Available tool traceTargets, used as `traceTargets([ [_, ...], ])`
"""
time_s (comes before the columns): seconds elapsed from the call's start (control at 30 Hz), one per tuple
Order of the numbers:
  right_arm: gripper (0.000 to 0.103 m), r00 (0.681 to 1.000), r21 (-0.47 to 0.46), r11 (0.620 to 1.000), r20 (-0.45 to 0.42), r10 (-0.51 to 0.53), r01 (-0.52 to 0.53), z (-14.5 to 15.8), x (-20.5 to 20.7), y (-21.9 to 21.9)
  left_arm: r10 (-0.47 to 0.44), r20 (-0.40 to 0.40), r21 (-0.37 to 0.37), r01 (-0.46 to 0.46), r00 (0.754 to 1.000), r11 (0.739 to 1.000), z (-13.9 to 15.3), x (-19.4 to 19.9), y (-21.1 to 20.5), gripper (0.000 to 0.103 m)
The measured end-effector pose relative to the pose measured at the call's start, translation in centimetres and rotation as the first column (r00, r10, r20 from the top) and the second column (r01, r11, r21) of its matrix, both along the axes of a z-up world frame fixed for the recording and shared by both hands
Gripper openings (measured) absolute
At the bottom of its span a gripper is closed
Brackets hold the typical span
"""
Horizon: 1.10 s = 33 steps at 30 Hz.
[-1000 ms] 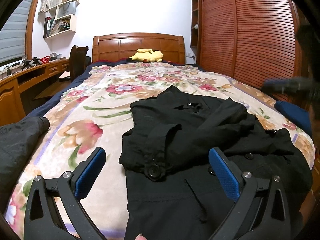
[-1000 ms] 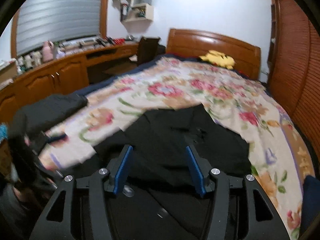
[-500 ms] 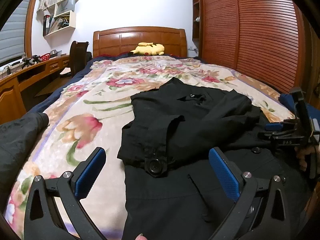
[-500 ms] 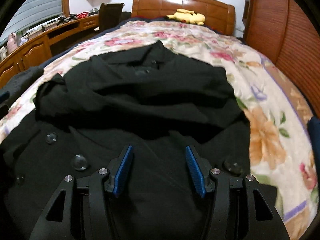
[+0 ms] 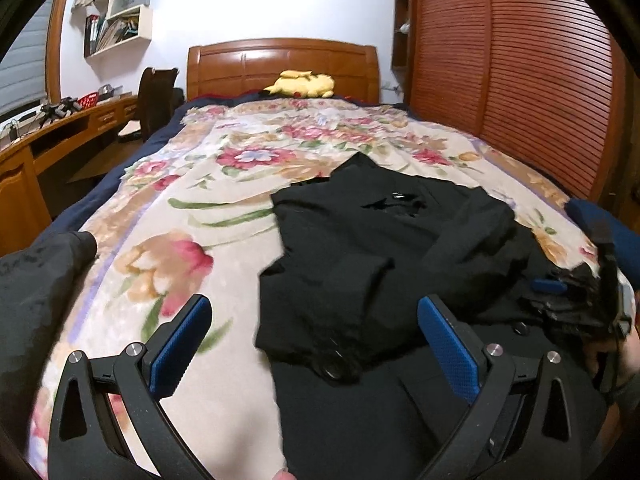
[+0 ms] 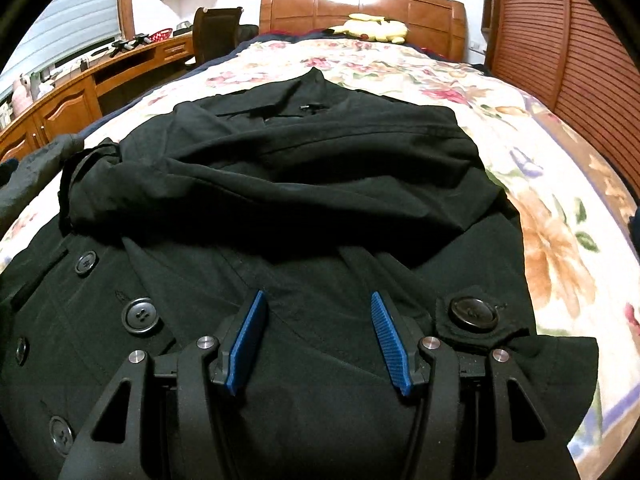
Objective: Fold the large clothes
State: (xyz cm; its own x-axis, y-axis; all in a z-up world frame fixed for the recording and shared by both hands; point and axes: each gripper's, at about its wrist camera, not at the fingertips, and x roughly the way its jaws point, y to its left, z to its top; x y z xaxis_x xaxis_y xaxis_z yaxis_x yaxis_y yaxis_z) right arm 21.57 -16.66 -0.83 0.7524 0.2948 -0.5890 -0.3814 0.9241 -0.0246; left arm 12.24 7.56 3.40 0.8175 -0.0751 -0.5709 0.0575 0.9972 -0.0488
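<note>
Black, matte woven coat [image 6: 280, 200] with large round glossy buttons [image 6: 474, 312], lay rumpled on the floral bedspread [image 5: 180, 220], sleeves folded across the chest. Left gripper [image 5: 316, 344] angled down over the coat's near edge, blue ribbed pads wide apart, empty. Right gripper [image 6: 318, 336] low above the fabric, half spread, gripping nothing; no legible writing.

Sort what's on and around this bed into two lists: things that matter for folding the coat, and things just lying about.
For the job:
- black coat, spread on the bed, both sleeves folded across its front
- left tool, open
- right tool, open over the coat's lower front
- floral bedspread as work surface

Lying about:
- yellow plush toy by the headboard
- dark garment at the bed's left edge
- chair
- wall shelves
</note>
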Motion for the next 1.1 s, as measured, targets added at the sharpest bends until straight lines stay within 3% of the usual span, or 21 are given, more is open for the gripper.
traceTargets([
  [0.13,0.057,1.0,0.0,1.0,0.01,-0.002,0.002,-0.2,0.4,-0.9,0.023,-0.062,-0.028,-0.025,0.998,0.999,0.2,3.4,1.4,0.103],
  [0.27,0.057,1.0,-0.001,1.0,0.016,-0.004,0.004,-0.4,-0.4,-1.8,0.037,-0.105,-0.007,-0.038,0.994,0.999,-0.1,6.5,1.6,0.103],
  [0.53,0.057,1.0,-0.015,1.0,0.021,-0.005,0.005,-0.2,-0.6,-1.9,-0.006,-0.237,-0.048,-0.005,0.971,0.999,-2.3,11.0,0.5,0.103],
  [0.83,0.057,1.0,-0.017,1.0,0.023,-0.003,0.003,-0.2,-0.4,-2.0,-0.026,-0.316,-0.053,0.01,0.948,0.999,-4.2,12.4,-0.9,0.07],
  [0.93,0.057,1.0,-0.004,1.0,0.02,0.001,-0.001,-0.2,-0.3,-2.3,-0.039,-0.33,-0.051,0.024,0.943,0.998,-4.4,12.2,-1.0,0.051],
  [1.0,0.057,1.0,0.003,1.0,0.018,0.002,-0.002,-0.2,-0.2,-2.4,-0.05,-0.339,-0.036,0.04,0.939,0.999,-4.6,12.0,-1.4,0.03],
  [1.1,0.057,1.0,0.002,1.0,0.019,0.002,-0.002,-0.2,-0.2,-2.5,-0.06,-0.326,-0.004,0.062,0.944,0.998,-4.3,10.9,-1.9,0.015],
])
